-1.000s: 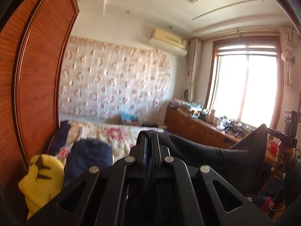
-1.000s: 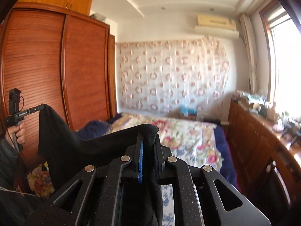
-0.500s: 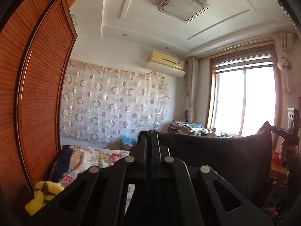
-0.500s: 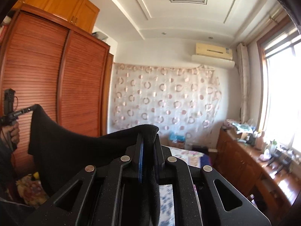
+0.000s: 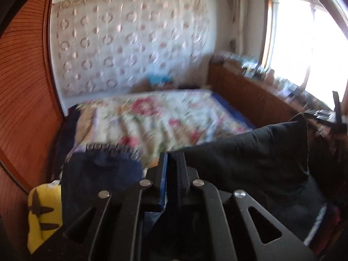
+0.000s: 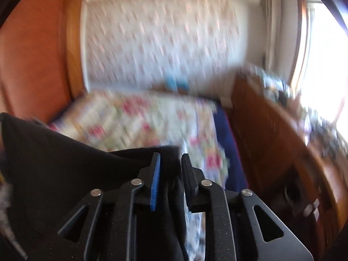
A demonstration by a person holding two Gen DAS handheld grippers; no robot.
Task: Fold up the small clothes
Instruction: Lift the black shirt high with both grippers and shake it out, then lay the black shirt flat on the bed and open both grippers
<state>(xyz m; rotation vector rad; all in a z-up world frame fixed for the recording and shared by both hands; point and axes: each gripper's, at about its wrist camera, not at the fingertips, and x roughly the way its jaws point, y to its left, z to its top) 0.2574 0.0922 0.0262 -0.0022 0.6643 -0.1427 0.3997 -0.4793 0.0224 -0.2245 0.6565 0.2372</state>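
Fabric hangs in the air between the two tools: a black garment (image 5: 256, 156) stretched over the near end of the bed (image 5: 165, 119), its upper edge running from the left gripper (image 5: 172, 158) out to a raised corner at far right, where the right gripper (image 5: 322, 116) shows small and dark against the window (image 5: 304, 39). Below that edge the cloth sags in a loose sheet. Open room lies ahead over the floral bedspread, which reaches to the patterned curtain (image 5: 130, 43) on the far wall; a wooden wardrobe (image 5: 24, 87) closes the left side and a long wooden sideboard (image 5: 250, 100) with clutter on top closes the right. Dark blue clothes (image 5: 97, 174) lie on the near left of the bed, with a yellow plush toy (image 5: 43, 213) beside them against the wardrobe. Both views are smeared by motion blur, the right wrist view more so. The left gripper points level down the bed with its jaws drawn narrow, pinching the black garment at its near corner. In the right wrist view the right gripper (image 6: 170, 161) also points down the bed, and its jaws stand a little apart with a fold of the black garment (image 6: 65, 163) passing between them and falling away to the left; whether the fingers (image 6: 154, 184) actually press on the cloth, I cannot tell.
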